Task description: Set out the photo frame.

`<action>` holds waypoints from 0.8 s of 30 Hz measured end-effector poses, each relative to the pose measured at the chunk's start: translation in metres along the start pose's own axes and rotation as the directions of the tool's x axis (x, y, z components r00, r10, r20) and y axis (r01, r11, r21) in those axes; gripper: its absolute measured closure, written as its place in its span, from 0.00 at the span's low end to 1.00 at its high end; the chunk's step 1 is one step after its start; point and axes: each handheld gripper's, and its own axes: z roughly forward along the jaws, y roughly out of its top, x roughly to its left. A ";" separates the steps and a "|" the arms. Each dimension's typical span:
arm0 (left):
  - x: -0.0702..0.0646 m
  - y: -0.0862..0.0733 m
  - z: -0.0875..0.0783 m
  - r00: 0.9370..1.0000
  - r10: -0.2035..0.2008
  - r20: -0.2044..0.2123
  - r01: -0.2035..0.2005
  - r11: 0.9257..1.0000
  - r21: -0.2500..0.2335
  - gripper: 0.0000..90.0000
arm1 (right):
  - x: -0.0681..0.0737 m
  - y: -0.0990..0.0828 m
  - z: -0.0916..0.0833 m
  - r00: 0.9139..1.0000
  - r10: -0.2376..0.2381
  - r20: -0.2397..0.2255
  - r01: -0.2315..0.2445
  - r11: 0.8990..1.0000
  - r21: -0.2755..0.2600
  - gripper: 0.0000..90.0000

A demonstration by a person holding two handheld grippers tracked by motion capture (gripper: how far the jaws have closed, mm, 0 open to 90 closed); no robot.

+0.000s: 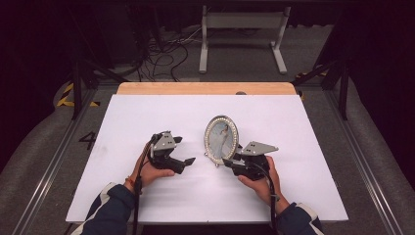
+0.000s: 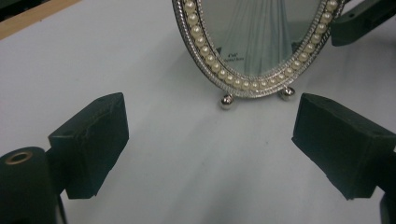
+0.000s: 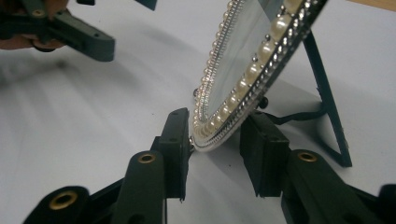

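Observation:
An oval picture frame (image 1: 221, 138) with a pearl-beaded silver rim stands upright on the white table (image 1: 147, 112), leaning on a dark back strut (image 3: 327, 93). My right gripper (image 1: 231, 157) is at the frame's lower right edge. In the right gripper view its jaws (image 3: 215, 140) stand on either side of the frame's rim (image 3: 247, 70), with a thin gap at the right pad, so they are open. My left gripper (image 1: 186, 150) is wide open to the left of the frame. Its pads (image 2: 93, 140) hold nothing, and the frame's ball feet (image 2: 261, 42) lie ahead of them.
A bare wooden strip (image 1: 205, 88) runs along the table's far edge. On the floor beyond it are a white stand (image 1: 242, 34) and loose cables (image 1: 166, 54). Metal rails (image 1: 362, 161) run along both sides of the table. White surface lies all around the frame.

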 end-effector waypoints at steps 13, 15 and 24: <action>0.015 0.022 0.047 0.995 -0.030 0.094 0.030 1.000 -0.004 0.15 | 0.001 -0.007 -0.028 0.997 0.055 0.053 -0.051 0.996 -0.076 0.79; 0.015 0.024 0.051 0.995 -0.025 0.095 0.025 1.000 -0.001 0.15 | 0.001 -0.006 -0.030 0.997 0.051 0.064 -0.045 0.995 -0.085 0.80; 0.015 0.025 0.060 0.993 -0.014 0.121 0.014 1.000 0.002 0.29 | 0.006 -0.003 -0.028 0.995 0.062 0.083 -0.051 0.991 -0.126 0.85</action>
